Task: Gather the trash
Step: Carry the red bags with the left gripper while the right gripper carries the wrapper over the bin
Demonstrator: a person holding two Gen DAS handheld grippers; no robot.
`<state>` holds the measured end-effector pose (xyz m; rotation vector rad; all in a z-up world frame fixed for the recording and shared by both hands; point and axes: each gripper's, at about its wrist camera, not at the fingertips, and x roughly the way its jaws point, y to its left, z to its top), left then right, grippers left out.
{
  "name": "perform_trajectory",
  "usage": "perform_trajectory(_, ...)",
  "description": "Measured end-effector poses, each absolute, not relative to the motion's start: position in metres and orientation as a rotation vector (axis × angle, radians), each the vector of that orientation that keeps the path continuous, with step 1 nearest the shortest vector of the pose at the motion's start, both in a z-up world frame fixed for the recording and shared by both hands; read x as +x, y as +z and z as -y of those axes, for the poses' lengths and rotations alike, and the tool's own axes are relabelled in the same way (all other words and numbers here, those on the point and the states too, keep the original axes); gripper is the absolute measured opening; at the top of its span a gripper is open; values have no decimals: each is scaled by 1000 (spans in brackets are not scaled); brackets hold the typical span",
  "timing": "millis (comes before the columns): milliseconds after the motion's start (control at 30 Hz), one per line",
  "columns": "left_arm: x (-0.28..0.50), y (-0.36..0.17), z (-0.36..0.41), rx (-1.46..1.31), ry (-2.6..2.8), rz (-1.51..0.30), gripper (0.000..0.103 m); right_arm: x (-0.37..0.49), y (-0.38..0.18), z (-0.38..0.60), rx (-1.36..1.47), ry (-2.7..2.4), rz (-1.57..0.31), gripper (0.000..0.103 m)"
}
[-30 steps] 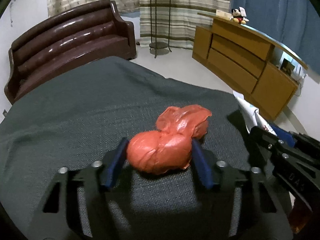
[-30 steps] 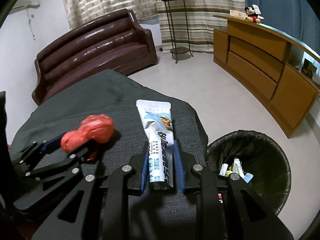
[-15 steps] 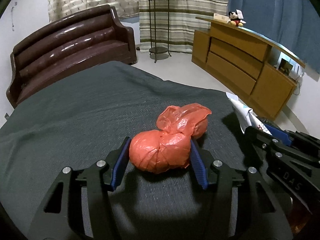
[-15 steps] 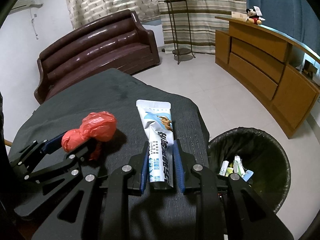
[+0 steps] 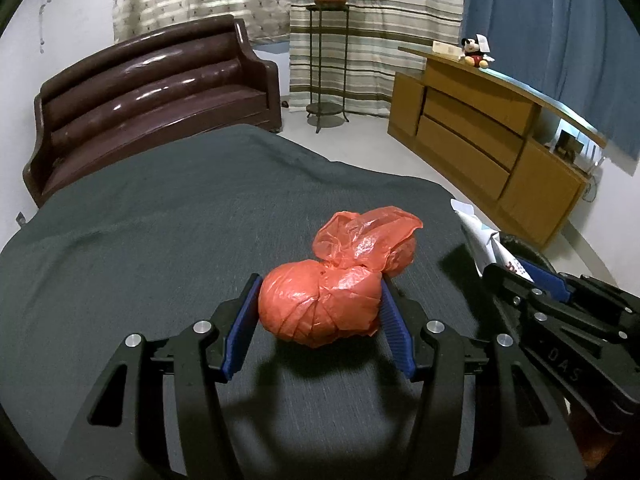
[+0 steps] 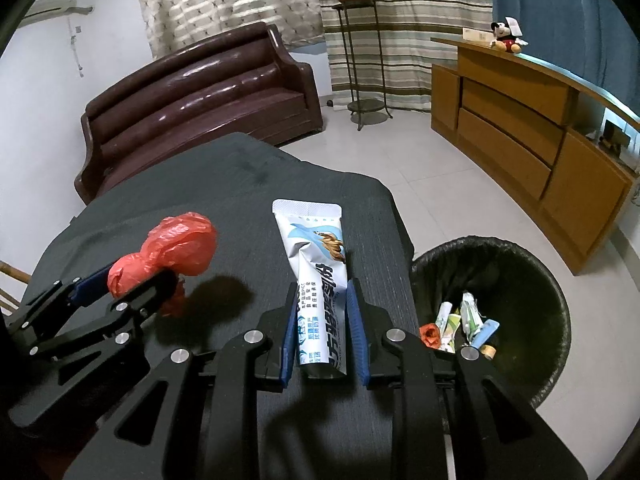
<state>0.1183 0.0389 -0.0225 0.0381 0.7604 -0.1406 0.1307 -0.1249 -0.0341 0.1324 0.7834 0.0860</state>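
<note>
Gripping tight on both sides right now. The left gripper (image 5: 318,312) has its blue pads (image 5: 240,328) pressed against the flanks of a crumpled red plastic bag (image 5: 324,304), low in the centre of the left wrist view, and the bag casts a shadow on the dark grey cloth (image 5: 180,220) beneath it, so it looks lifted clear. A looser puff of the same bag billows out past the fingertips, toward the upper right.

Over in the right wrist view, the right gripper (image 6: 322,320) is clenched on a white and blue toothpaste tube (image 6: 316,264), its crimped end pointing up the frame, the lower body of the tube squeezed between the blue pads (image 6: 354,320). At the left of that same view the left gripper shows from the side, the red bag bulging out of it.

At the lower right of the right wrist view sits a black-lined trash bin (image 6: 532,264) on the pale tiled floor (image 6: 440,200), just beside the edge of the cloth-covered surface, with a few small tubes and wrappers (image 6: 460,320) already lying inside. The toothpaste tube hangs over the cloth, left of the bin's rim.

In the background: a dark brown sofa (image 5: 140,96) at upper left, a plant stand (image 5: 328,60) at top centre, a wooden cabinet (image 5: 480,136) at right.
</note>
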Motion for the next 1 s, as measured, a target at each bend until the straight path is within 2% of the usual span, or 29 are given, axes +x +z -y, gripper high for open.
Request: perform_trajectory(1000,42,-13,-12,17,-165,-741,55,55,-37,148,152,64,-775,24)
